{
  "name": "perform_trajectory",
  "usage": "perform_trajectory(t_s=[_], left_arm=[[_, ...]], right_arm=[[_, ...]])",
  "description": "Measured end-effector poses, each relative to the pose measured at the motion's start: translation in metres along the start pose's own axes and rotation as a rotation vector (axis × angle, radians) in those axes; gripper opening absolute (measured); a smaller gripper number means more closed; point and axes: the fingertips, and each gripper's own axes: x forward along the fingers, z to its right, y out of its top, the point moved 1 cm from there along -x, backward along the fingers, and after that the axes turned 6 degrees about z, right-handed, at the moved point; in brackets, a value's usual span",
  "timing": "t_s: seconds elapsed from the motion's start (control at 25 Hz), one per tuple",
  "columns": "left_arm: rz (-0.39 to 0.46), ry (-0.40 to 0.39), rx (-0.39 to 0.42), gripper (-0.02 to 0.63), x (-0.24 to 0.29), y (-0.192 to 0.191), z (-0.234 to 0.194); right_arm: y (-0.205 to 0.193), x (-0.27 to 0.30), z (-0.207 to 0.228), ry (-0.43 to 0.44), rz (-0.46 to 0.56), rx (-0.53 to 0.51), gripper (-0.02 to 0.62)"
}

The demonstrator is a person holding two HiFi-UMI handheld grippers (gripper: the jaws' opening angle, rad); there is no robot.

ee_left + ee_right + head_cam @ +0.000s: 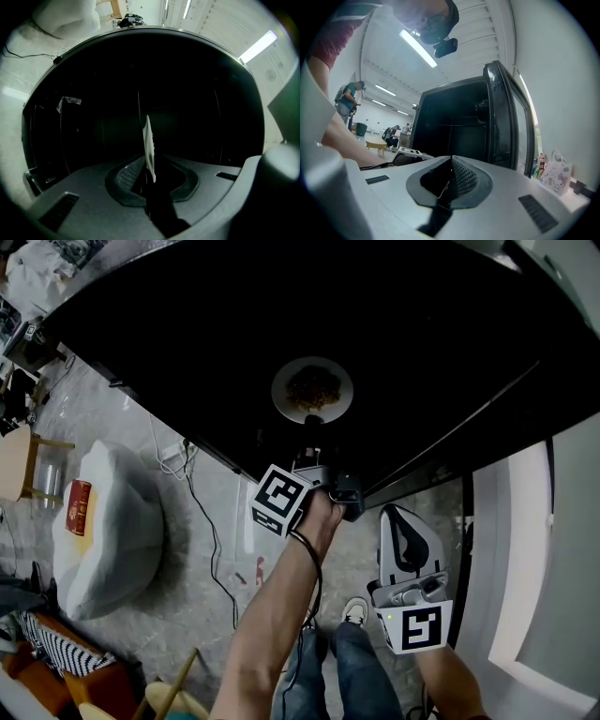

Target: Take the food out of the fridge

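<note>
A white plate of brown food sits inside the dark fridge. My left gripper reaches into the fridge, its fingertips at the plate's near rim. In the left gripper view the plate stands edge-on between the jaws of my left gripper, and the pads press on its rim. My right gripper hangs back outside the fridge, close to the person's legs. In the right gripper view its pads meet with nothing between them.
The fridge door stands open at the right. On the floor to the left lie a white beanbag with a red can on it, cables and a wooden stool. People stand far off.
</note>
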Motion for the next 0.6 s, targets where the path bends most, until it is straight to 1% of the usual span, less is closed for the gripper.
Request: perform_trajectory(t_s=[0.12, 0.2, 0.6], left_arm=[[0.005, 0.006, -0.005, 0.052, 0.0005, 0.0002, 0.0021], [0.010, 0.009, -0.023, 0.034, 0.0006, 0.0000, 0.0026], [0.020, 0.006, -0.048, 0.025, -0.0016, 0.0029, 0.0025]], right_arm=[[-0.0005, -0.0016, 0.0005, -0.003, -0.003, 0.000, 0.023], [-0.0005, -0.0025, 0.0006, -0.004, -0.003, -0.001, 0.023], [0.0003, -0.0052, 0.0021, -0.011, -0.003, 0.001, 0.023]])
